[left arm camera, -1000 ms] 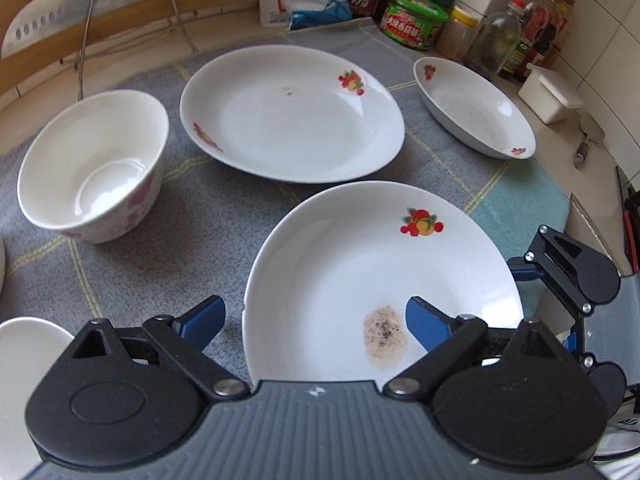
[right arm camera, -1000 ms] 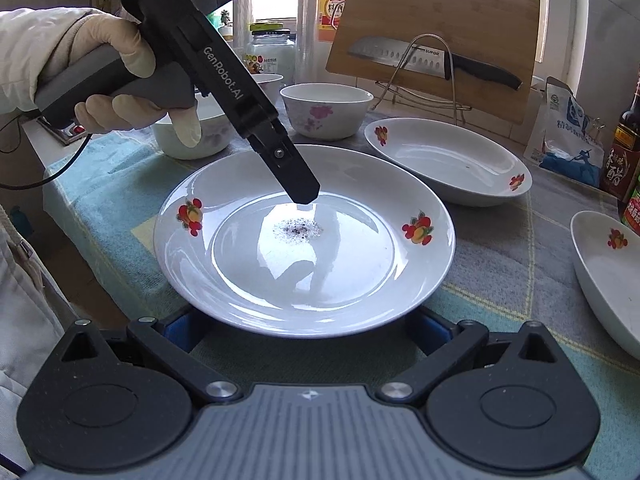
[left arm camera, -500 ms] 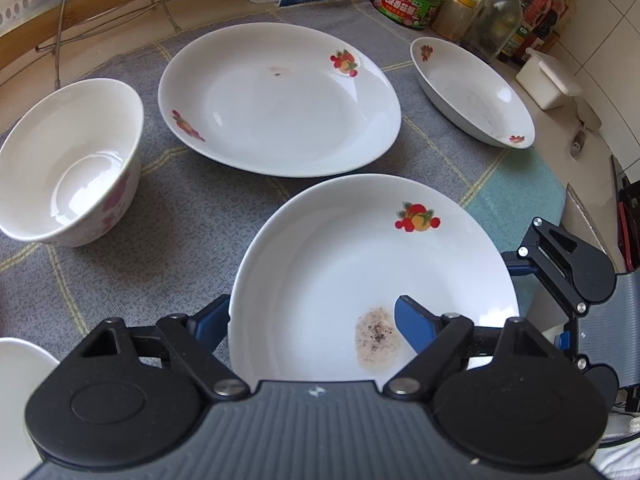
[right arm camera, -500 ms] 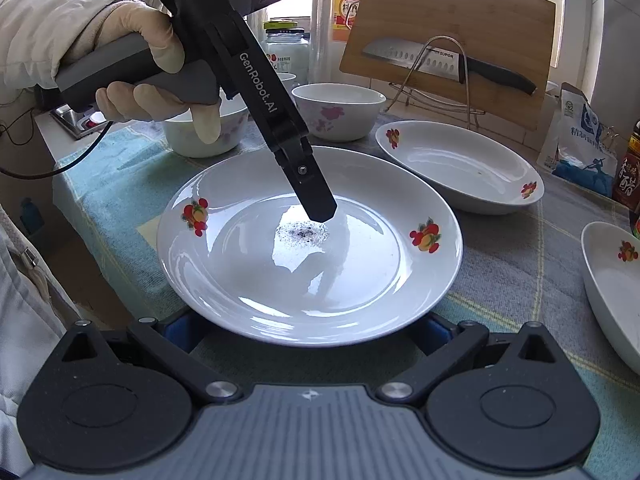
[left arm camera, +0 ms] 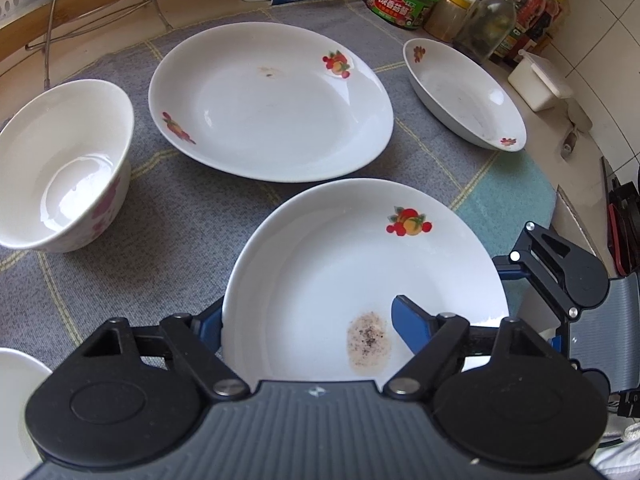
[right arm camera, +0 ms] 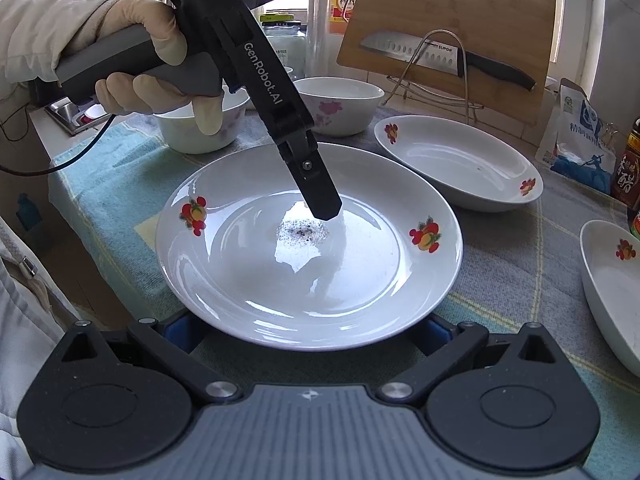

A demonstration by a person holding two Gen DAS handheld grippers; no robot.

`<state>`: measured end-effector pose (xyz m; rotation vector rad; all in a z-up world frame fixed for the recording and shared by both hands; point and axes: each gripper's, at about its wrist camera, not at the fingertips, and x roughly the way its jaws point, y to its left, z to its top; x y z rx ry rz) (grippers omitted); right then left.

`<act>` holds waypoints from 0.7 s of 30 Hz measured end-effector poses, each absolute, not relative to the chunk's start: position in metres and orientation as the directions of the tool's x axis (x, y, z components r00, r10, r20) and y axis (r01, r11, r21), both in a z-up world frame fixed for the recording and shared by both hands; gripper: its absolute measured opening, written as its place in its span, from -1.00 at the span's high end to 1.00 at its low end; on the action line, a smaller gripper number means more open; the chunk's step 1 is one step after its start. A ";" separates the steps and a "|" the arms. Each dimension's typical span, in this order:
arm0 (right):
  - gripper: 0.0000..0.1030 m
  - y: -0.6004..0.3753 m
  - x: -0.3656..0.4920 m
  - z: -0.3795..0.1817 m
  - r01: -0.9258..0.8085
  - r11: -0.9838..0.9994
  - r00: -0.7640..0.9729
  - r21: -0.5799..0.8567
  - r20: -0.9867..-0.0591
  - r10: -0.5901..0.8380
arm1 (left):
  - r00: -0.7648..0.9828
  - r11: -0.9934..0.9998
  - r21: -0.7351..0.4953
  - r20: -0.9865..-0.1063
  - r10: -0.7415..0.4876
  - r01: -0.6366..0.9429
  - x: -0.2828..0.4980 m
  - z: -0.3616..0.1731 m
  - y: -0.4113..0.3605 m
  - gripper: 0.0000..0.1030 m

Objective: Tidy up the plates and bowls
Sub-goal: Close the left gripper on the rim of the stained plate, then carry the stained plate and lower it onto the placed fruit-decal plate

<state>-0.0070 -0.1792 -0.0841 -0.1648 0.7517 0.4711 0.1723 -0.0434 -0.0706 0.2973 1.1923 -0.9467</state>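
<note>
Kitchen counter draped in a grey-and-teal checked cloth (left arm camera: 192, 216), crowded with white crockery. At the cloth's near edge sits a round plate (right arm camera: 308, 248) with fruit motifs and a patch of dark specks at its centre. The left gripper (left arm camera: 308, 316), held in a gloved hand (right arm camera: 132, 56), is clamped across the plate's rim, one blue finger (left arm camera: 412, 320) inside the dish beside the specks, the other outside and under the edge. The right gripper (right arm camera: 308, 330) waits at the plate's opposite rim, jaws spread wide with both fingers tucked below the rim; contact cannot be told. Toward the cloth's far edge lie a larger oval plate (left arm camera: 272, 100), a deep dish (left arm camera: 464, 92) near the right corner, and a floral bowl (left arm camera: 60, 164) on the left side.
</note>
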 end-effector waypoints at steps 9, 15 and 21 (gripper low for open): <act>-1.00 -0.178 -0.006 -0.082 -0.479 0.878 0.618 0.012 -0.706 0.347 | 0.059 0.597 -0.265 -0.883 -0.466 0.757 0.170 -0.067 -0.042 -0.60; -1.00 -0.182 -0.007 -0.077 -0.488 0.873 0.610 0.026 -0.704 0.362 | 0.067 0.605 -0.265 -0.881 -0.468 0.751 0.169 -0.061 -0.042 -0.60; -1.00 -0.191 -0.005 -0.072 -0.495 0.869 0.610 0.022 -0.703 0.365 | 0.080 0.606 -0.261 -0.876 -0.476 0.751 0.170 -0.051 -0.051 -0.60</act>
